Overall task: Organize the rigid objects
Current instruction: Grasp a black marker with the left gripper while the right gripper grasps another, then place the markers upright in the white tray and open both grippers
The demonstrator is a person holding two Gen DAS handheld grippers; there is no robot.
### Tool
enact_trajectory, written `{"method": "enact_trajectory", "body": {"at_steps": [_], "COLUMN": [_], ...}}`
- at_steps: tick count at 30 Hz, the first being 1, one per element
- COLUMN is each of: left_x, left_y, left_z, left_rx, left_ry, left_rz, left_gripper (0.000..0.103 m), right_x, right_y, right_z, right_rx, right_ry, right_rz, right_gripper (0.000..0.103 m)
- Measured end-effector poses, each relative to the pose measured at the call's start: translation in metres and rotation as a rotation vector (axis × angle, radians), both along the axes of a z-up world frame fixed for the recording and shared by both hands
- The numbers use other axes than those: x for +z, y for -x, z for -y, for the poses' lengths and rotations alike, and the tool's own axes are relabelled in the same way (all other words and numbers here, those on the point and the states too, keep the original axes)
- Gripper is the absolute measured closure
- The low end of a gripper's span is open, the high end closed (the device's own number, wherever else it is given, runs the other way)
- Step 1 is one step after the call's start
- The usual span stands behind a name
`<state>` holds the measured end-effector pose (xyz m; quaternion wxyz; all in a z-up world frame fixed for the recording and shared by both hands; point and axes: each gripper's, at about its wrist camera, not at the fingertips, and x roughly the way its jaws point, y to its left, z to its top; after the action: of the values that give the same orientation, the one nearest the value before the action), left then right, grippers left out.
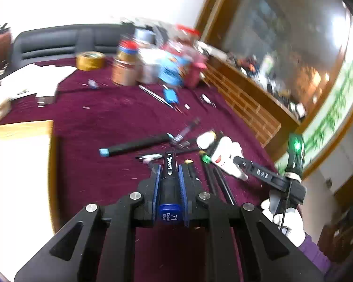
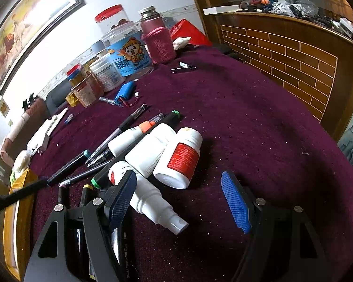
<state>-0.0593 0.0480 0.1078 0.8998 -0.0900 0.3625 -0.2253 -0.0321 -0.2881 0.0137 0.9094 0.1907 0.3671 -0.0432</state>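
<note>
Between the left gripper's closed jaws sits a blue marker.

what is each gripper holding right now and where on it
The left gripper is shut on the black marker, gripped around its barrel just ahead of the blue "Cobalt Blue" cap. The right gripper is open and holds nothing.
</note>
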Motion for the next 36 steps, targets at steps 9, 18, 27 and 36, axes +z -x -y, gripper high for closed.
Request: {"method": "enact_trajectory", "body": {"at_steps": [9,18,27,36], "left_x": [0.008,-0.027,-0.055,-0.076], "left_y": [0.032,0.020,-0.026,-0.069], "left_z": [-0.106,-0.168,-0.187,-0.188], "left_rx": [0.153,0.300,0.401,0.512], "left_ry": [0.095,0.074,0.097,0.030], "left_rz": [0.044,-0.036,-0.109,-0.150], "left_gripper": [0.091,0.091,0.091,0.084], "right_x": [0.040,-0.004,0.026,0.071], "right_y": [0.020,-0.026,-0.016,-0.030], "right_z": [-0.128,-0.203,-0.180,-0.267], "right_rx": [0.450,0.548,0.526,0.713], "right_ry": [0.237,0.360,0.150,-0.109], "right_rz": [0.009,-0.182,-0.168,-0.149], "right_gripper": [0.038,0.061,0.090,0.090]}}
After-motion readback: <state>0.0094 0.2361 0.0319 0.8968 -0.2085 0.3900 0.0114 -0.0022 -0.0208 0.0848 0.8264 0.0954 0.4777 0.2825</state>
